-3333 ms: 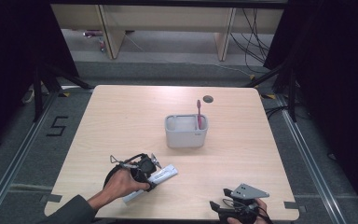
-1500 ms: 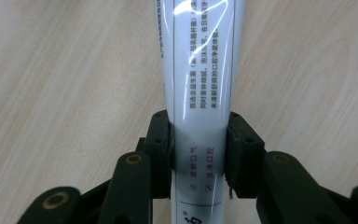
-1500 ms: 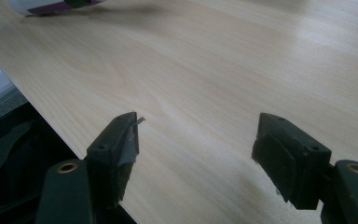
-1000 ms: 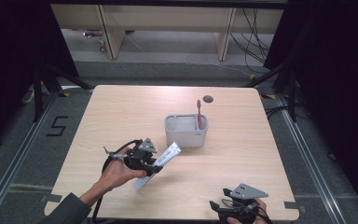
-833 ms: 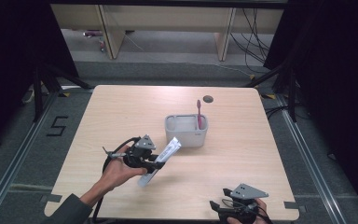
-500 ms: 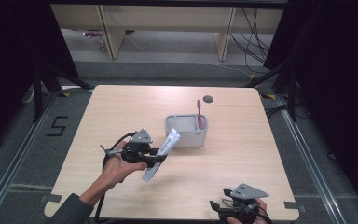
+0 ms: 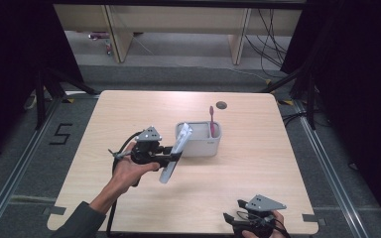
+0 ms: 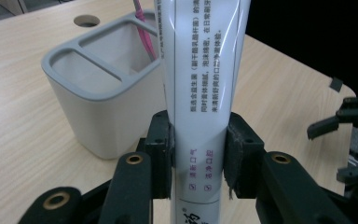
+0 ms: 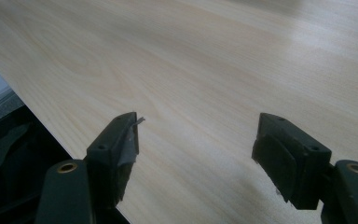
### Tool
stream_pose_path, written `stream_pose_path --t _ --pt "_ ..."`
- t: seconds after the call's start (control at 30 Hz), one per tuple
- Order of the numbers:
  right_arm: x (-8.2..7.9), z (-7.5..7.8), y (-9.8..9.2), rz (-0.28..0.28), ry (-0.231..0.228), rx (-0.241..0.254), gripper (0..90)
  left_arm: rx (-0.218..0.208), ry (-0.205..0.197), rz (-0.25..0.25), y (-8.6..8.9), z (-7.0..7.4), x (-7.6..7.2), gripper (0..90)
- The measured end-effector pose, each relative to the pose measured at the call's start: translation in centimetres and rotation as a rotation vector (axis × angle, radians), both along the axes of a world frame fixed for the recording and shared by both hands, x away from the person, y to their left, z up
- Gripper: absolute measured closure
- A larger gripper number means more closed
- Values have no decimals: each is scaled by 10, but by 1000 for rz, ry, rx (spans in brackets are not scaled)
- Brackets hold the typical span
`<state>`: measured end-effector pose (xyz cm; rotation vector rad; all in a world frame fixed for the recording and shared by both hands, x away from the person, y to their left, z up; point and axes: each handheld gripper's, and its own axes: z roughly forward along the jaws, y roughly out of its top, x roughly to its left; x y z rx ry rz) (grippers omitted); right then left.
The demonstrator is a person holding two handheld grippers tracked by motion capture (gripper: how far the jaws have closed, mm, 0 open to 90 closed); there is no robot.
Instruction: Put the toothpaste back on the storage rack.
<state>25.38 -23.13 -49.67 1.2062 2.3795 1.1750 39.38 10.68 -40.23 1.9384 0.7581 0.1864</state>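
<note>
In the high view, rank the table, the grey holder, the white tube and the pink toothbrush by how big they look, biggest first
1. table
2. grey holder
3. white tube, held raised in the left gripper, so nearer the camera; close to the holder, order unsure
4. pink toothbrush, partly hidden inside the holder

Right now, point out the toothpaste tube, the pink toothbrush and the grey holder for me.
toothpaste tube [image 8: 200,93]: left gripper view, printed middle of its body.
pink toothbrush [image 7: 211,124]: high view, its handle.
grey holder [image 8: 93,116]: left gripper view, its front wall.

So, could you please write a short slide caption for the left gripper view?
Left gripper clamps a white tube beside a grey two-compartment holder holding a pink toothbrush.
</note>
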Motion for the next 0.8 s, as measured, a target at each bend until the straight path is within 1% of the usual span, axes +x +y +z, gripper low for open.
stream_pose_path --t 0.07,0.1,0.17,0.2,0.23,0.27,0.3,0.37,0.4,0.47,0.53,0.57,0.6,0.67,0.7,0.73,0.8 --pt "0 -1 0 -2 -6 7 311 -23 -12 9 -1 2 2 660" --pt "0 -1 0 -2 -12 2 311 -30 -19 19 -2 3 2 661" --pt "0 0 -1 -5 -26 -11 310 -44 -31 17 -3 6 4 661" --pt "0 -1 0 0 -10 1 311 -48 -37 23 -4 7 4 660" --pt "0 -1 0 0 -9 2 310 -61 -46 17 -5 8 4 660" --pt "0 0 0 -3 -15 -4 310 -60 -55 27 -6 9 3 660" --pt "0 0 0 -3 -22 -8 310 -68 -66 28 -7 10 3 660" --pt "1 -1 -1 -2 -26 -8 310 -76 -100 43 -10 12 3 660" --pt "1 -1 0 -2 -23 -8 310 -74 -110 44 -10 14 2 660" --pt "1 0 0 -1 -24 -12 310 -86 -113 45 -12 16 3 660" --pt "0 -1 0 -4 -25 -14 310 -84 -121 46 -14 18 3 660" --pt "0 -1 0 -4 -24 -14 310 -91 -122 44 -16 19 4 660" --pt "-1 -1 1 -9 -5 2 310 -99 -120 42 -17 20 4 660" --pt "-1 -1 1 -9 -3 2 310 -106 -126 44 -20 21 6 660" --pt "1 -1 0 -1 -24 -14 309 -107 -129 46 -21 22 7 660" --pt "-1 -1 1 -9 -4 1 309 -111 -130 47 -23 22 8 660" --pt "-1 -1 2 -8 -2 3 309 -112 -132 47 -26 24 10 660"
